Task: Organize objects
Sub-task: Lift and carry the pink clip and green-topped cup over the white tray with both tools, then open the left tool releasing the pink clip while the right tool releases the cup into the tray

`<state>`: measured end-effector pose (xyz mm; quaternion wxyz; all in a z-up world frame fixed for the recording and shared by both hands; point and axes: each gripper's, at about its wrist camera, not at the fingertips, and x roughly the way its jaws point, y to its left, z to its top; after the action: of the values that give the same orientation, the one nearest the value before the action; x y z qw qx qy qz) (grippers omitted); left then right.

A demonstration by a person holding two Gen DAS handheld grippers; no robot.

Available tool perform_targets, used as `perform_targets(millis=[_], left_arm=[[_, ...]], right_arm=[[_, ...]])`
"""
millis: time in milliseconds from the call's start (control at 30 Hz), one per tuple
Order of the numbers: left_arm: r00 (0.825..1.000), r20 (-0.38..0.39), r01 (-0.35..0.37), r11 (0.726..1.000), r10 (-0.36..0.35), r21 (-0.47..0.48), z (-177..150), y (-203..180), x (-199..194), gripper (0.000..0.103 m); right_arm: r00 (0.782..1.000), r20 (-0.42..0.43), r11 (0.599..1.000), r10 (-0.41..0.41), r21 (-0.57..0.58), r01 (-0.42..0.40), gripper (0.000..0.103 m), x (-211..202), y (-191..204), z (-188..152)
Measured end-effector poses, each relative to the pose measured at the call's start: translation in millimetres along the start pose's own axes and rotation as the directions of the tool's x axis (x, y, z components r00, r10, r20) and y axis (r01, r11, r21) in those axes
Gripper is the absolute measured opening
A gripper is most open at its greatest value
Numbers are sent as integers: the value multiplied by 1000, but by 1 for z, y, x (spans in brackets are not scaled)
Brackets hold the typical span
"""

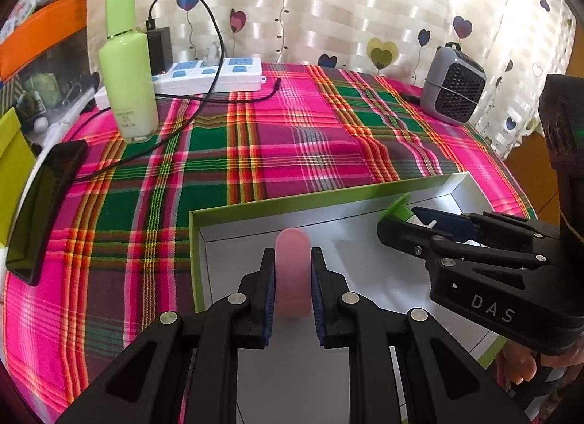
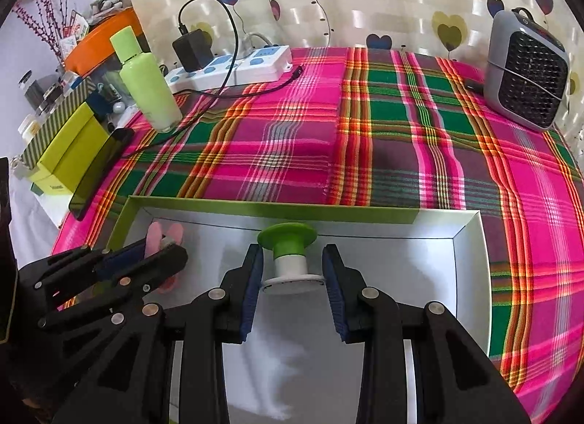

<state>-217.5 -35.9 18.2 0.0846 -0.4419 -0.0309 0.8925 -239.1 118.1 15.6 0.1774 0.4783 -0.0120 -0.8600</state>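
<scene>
My pink tube (image 1: 292, 274) is clamped between my left gripper (image 1: 292, 259) pads over the white-lined box (image 2: 471, 241). Beside it my right gripper (image 2: 294, 267) is clamped on a white tube with a green cap (image 2: 287, 238), above the plaid tablecloth (image 1: 277, 139).

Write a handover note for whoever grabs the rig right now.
Left gripper: shut on a pink tube, held above the open box.
Right gripper: shut on a white tube with green cap, also above the box.
Done: both items picked and brought to the box.
Left: set both down inside and release. The green bottle standing by the power strip and the phone at the cloth's left edge are still outside; unclear whether they belong in the box.
</scene>
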Motion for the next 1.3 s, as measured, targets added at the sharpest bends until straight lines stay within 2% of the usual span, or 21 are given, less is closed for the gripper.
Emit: perform_targets(millis=[233, 367, 533, 667, 1300], left_arm=[[1000, -2, -7, 1000, 7, 4, 0, -1, 1, 18], [1000, 1, -10, 1000, 10, 5, 1, -1, 0, 28], [1000, -1, -6, 1000, 6, 3, 1, 0, -2, 32], [1000, 4, -9, 1000, 9, 9, 1, -1, -5, 42], [999, 53, -11, 1000, 10, 1, -12, -4, -47, 43]], right_arm=[[1000, 1, 1000, -5, 3, 5, 35, 0, -2, 1], [1000, 2, 1000, -10, 9, 10, 35, 0, -3, 2], [1000, 8, 1000, -6, 25, 6, 36, -1, -6, 0], [1000, 20, 1000, -10, 28, 10, 48, -4, -7, -1], [997, 78, 999, -18, 41, 15, 49, -40, -6, -15]])
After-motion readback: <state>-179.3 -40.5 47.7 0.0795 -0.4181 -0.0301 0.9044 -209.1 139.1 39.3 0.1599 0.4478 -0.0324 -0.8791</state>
